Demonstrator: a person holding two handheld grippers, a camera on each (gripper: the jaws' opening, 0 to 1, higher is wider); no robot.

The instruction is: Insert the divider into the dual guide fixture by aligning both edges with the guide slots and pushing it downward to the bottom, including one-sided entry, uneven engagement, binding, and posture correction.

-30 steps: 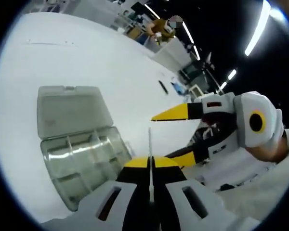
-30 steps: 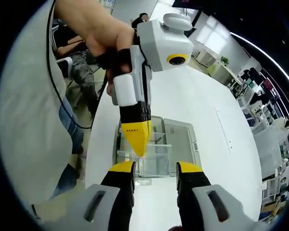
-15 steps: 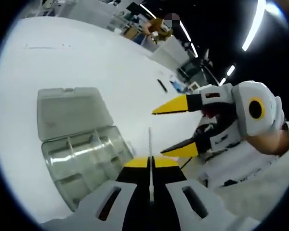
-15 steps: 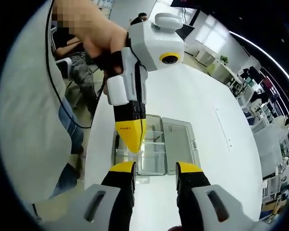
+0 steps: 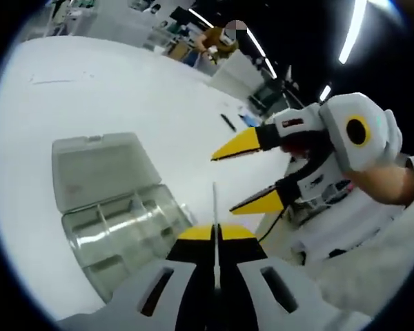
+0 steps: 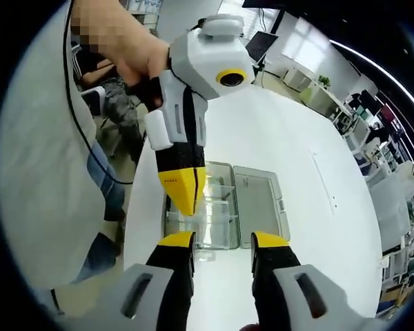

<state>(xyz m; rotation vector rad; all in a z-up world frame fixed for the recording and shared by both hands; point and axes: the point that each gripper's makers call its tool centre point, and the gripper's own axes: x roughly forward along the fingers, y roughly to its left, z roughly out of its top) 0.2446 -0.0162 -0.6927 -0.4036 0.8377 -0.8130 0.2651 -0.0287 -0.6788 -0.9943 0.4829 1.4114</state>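
right gripper [image 5: 238,176] lifted — farther from divider [image 5: 214,207]

A thin, clear plastic divider plate [image 5: 214,207] stands upright and edge-on, its lower end clamped between yellow-tipped fingers [image 5: 195,233], held above and apart from the fixture. The fixture is a clear plastic compartment box [image 6: 205,214] with ribbed guide partitions inside, lying open on the white worktop [image 6: 276,145], its hinged lid [image 6: 259,205] folded flat beside it.
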